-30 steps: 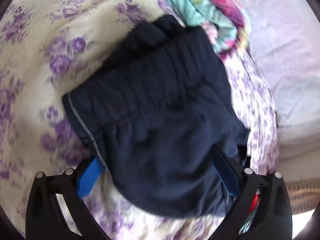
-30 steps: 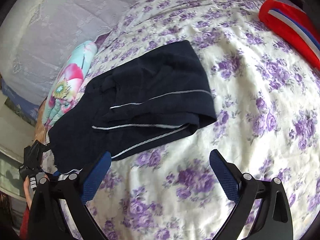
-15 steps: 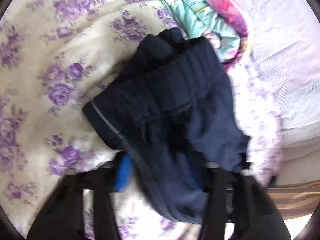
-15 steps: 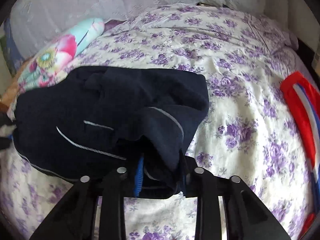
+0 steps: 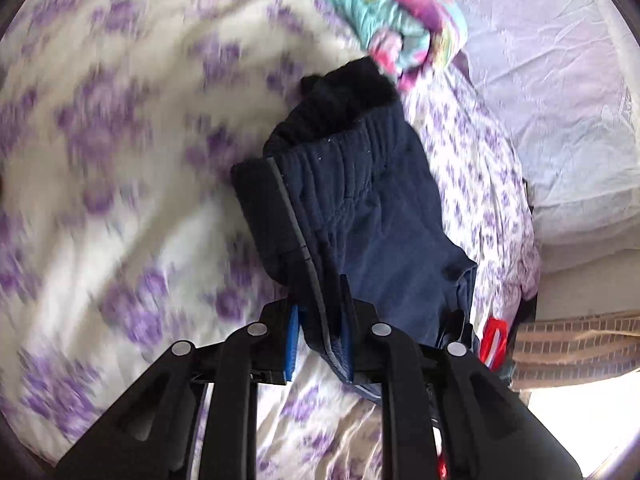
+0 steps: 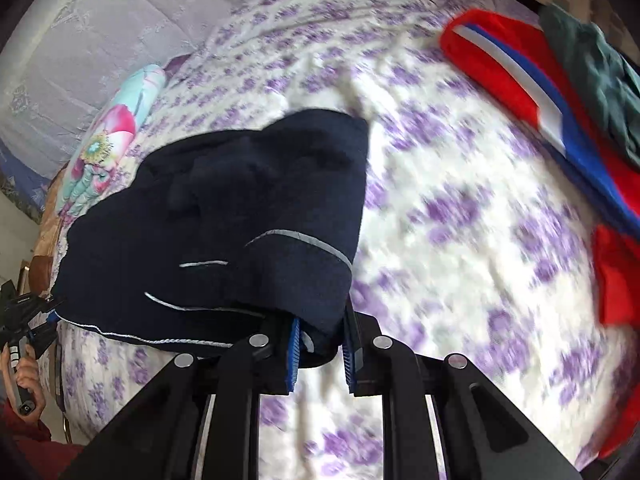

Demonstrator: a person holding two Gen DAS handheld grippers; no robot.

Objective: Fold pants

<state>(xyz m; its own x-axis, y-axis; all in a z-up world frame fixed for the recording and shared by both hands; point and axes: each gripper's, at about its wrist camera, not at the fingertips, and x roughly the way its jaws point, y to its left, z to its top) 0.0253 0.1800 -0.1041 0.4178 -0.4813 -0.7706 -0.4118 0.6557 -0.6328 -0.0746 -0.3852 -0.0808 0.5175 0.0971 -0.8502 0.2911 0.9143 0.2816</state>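
Pinching dark cloth at both ends, the two sets of tongs had the pants between them. The left tongs (image 5: 320, 344) were pressed together on a thick bunch near the elastic waistband, a grey side stripe running straight down into the blue pads. The right tongs (image 6: 322, 350) were clamped on a folded corner at the other end, where several layers with thin pale piping stacked up. The navy pants (image 6: 224, 216) lay on the bed near its edge, bundled into a short, thick packet, so I judged them already doubled at least once, perhaps more. That packet looked lumpy and uneven, with one edge ragged. Squaring it and laying it flat seemed to remain. Around it spread the purple-flowered bedspread (image 6: 460, 208), a turquoise floral quilt (image 5: 396, 20) just beside the waistband, and red garments (image 6: 516, 68) well apart.
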